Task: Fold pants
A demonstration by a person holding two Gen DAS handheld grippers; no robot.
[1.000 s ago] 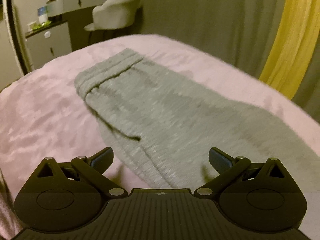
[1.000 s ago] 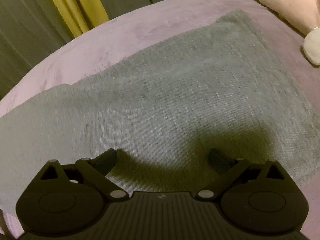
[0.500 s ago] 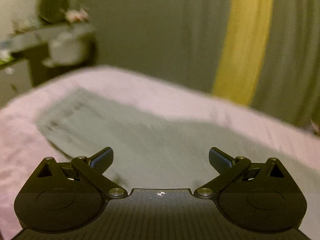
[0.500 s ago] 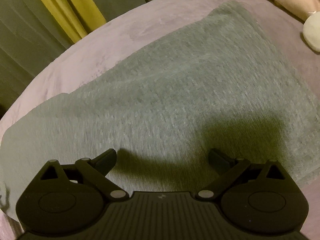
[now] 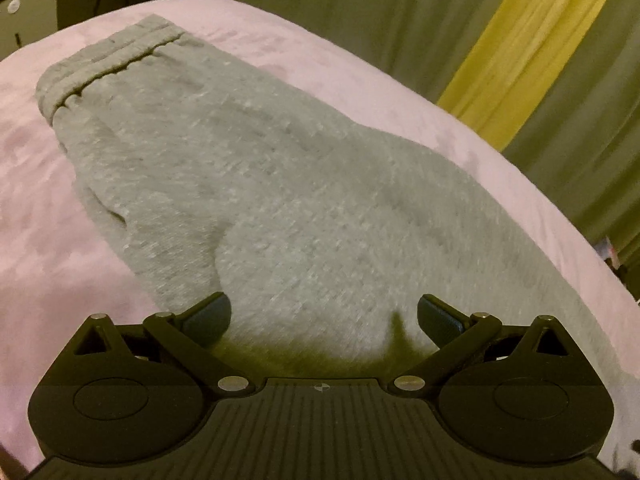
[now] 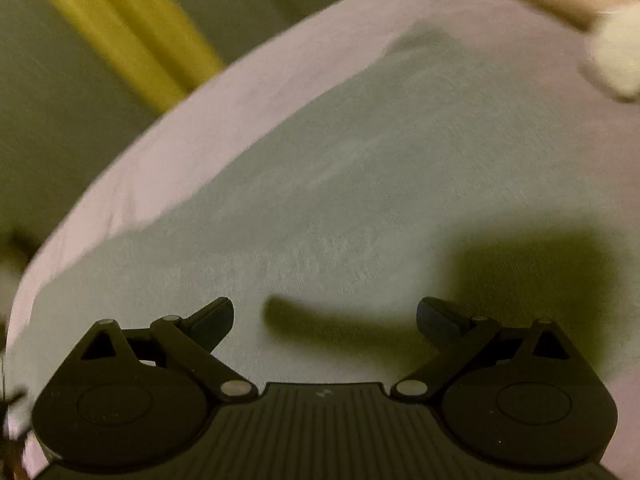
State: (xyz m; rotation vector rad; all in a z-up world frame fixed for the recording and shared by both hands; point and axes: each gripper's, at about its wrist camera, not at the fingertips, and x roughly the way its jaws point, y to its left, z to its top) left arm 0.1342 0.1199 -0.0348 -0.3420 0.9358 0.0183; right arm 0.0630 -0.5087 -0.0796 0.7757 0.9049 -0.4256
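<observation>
Here, one grey pants [image 5: 280, 200], two hand-held grippers, one bed [image 5: 48, 208]

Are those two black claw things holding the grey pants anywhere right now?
No. The left gripper is open above the grey pants, and the right gripper is closing with only flat fabric below; neither pinches cloth.
</observation>
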